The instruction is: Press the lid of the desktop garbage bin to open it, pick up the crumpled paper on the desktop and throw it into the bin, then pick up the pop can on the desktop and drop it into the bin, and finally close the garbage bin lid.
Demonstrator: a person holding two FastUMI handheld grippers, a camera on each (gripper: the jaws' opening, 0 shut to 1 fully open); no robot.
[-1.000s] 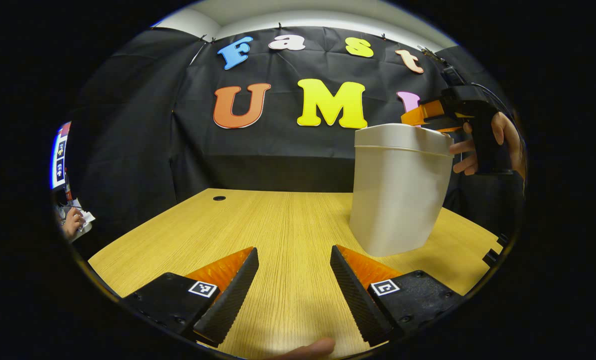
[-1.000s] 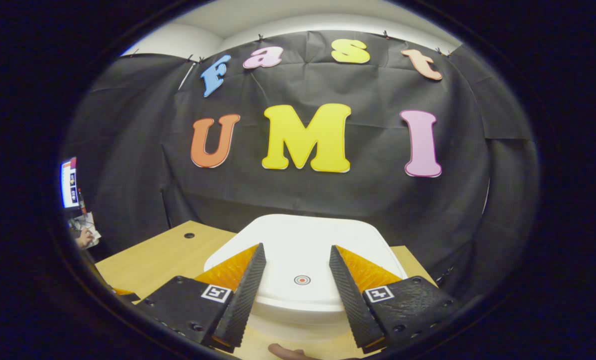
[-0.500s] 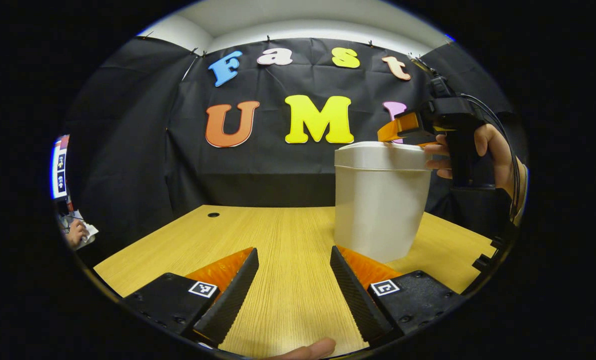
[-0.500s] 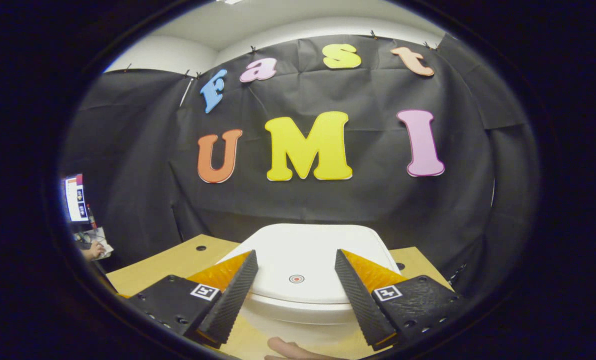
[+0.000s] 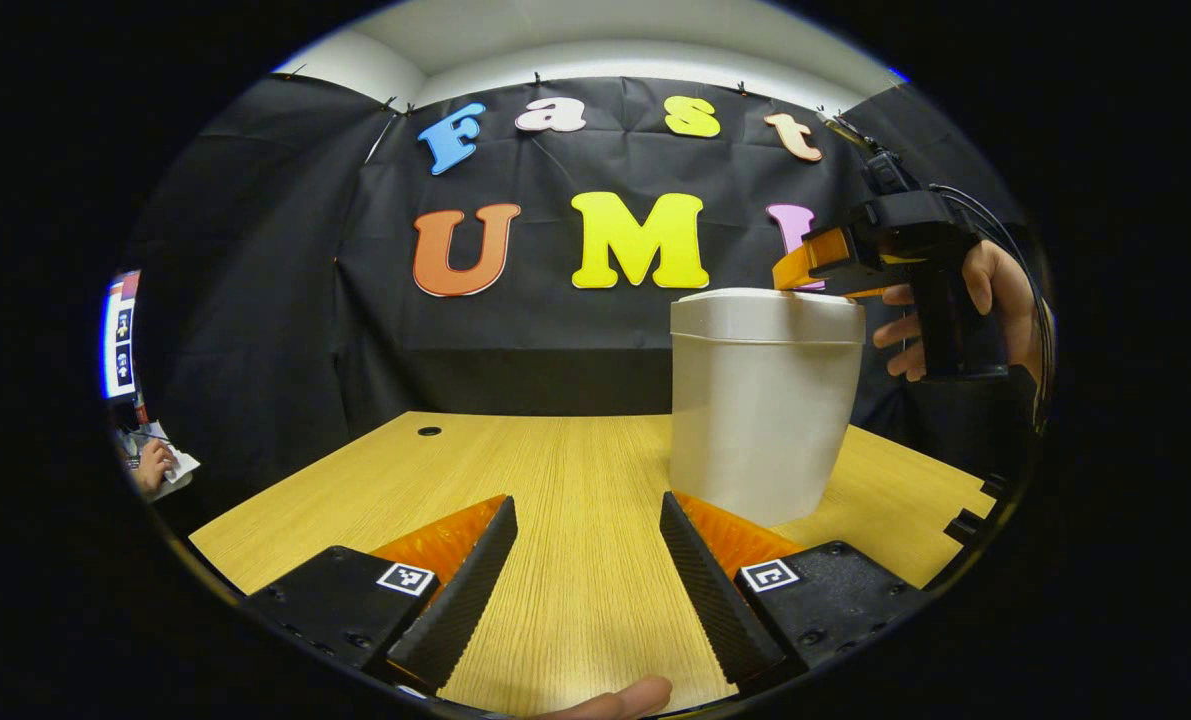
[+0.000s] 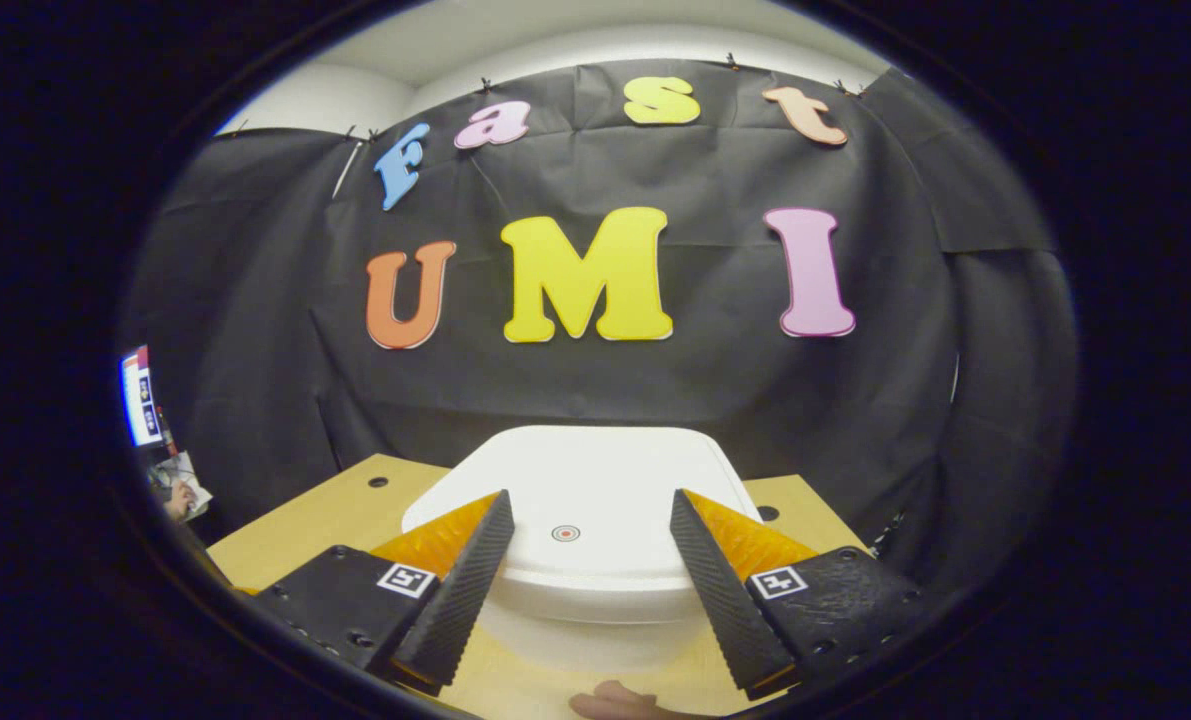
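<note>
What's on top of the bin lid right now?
The right tongs hover open above the closed white lid, over its small round mark. Nothing rests on it. The bin's inside is covered.

Ahead of my left gripper [image 5: 585, 510], whose fingers stand apart, the worktop [image 5: 515, 480] runs bare to its back edge, broken by a small round hole [image 5: 429, 431] near the far left corner. The one thing standing in the way on that side is the white bin [image 5: 760, 400], upright to the right of my path and close to my right-hand finger [image 5: 700, 585]. Behind the worktop the black cloth wall [image 5: 285, 300] closes off the back and left. My right gripper [image 6: 587, 505] hangs over the bin's shut lid [image 6: 595, 480], fingers parted, with free air above it. Another hole [image 6: 767, 513] lies beside the bin's far right.
</note>
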